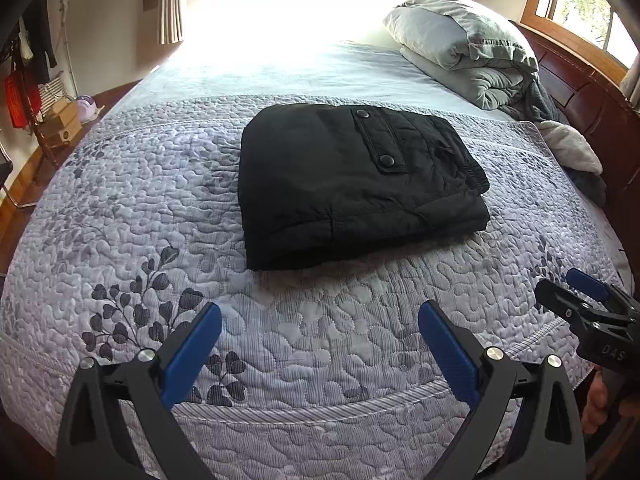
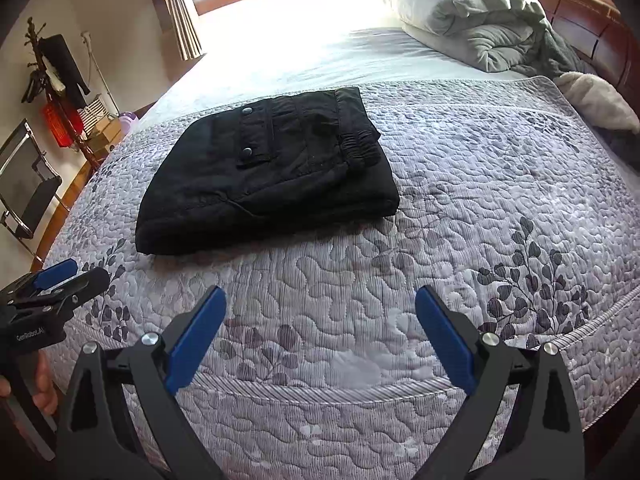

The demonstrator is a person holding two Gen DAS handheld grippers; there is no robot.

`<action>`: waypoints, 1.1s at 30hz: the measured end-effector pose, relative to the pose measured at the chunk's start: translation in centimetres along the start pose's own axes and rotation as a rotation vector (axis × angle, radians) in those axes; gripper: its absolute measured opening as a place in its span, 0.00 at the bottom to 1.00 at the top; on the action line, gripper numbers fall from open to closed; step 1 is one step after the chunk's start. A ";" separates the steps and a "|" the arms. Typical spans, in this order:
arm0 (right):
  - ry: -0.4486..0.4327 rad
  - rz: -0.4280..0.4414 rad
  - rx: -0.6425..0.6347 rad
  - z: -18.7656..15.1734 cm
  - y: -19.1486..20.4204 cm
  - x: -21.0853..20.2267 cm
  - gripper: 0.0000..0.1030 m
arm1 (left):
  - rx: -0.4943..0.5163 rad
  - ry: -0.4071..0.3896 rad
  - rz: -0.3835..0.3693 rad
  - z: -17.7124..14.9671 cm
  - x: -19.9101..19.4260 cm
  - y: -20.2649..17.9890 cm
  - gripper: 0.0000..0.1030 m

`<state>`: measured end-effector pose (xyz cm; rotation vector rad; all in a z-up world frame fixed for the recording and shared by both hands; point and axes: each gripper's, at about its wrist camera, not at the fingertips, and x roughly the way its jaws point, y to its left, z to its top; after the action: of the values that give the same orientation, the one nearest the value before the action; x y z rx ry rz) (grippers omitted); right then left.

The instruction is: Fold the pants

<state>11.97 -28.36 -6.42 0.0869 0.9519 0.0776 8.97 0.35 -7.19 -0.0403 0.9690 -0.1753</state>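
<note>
One pair of black pants (image 1: pixel 352 188) lies folded into a thick, roughly square bundle near the middle of the bed (image 1: pixel 120 216), a pocket flap with two snap buttons (image 1: pixel 386 160) on top and the elastic waistband showing at its right edge. The bed wears a grey quilted cover with dark leaf prints, one rolled grey blanket (image 1: pixel 464 48) sits by the wooden headboard (image 1: pixel 580 92), and two windows light the room. Both the left tongs (image 1: pixel 320 344) and the right tongs (image 2: pixel 320 336) hover wide open and empty above the near edge of the bed, well apart from the pants.
</note>
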 end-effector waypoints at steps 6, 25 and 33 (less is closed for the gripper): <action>0.004 -0.001 0.004 -0.2 0.0 -0.2 0.93 | 0.004 -0.006 0.019 -0.4 -0.3 -0.3 0.96; 0.006 -0.023 0.000 0.6 0.2 0.7 0.93 | 0.039 -0.033 0.059 0.0 -0.7 -1.2 0.96; 0.016 -0.026 0.004 0.5 -0.1 1.2 0.94 | 0.040 -0.014 0.071 -0.2 0.2 -0.9 0.96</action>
<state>13.07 -28.40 -7.12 0.0778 0.9687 0.0527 8.79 -0.61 -7.34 0.0294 0.9512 -0.1289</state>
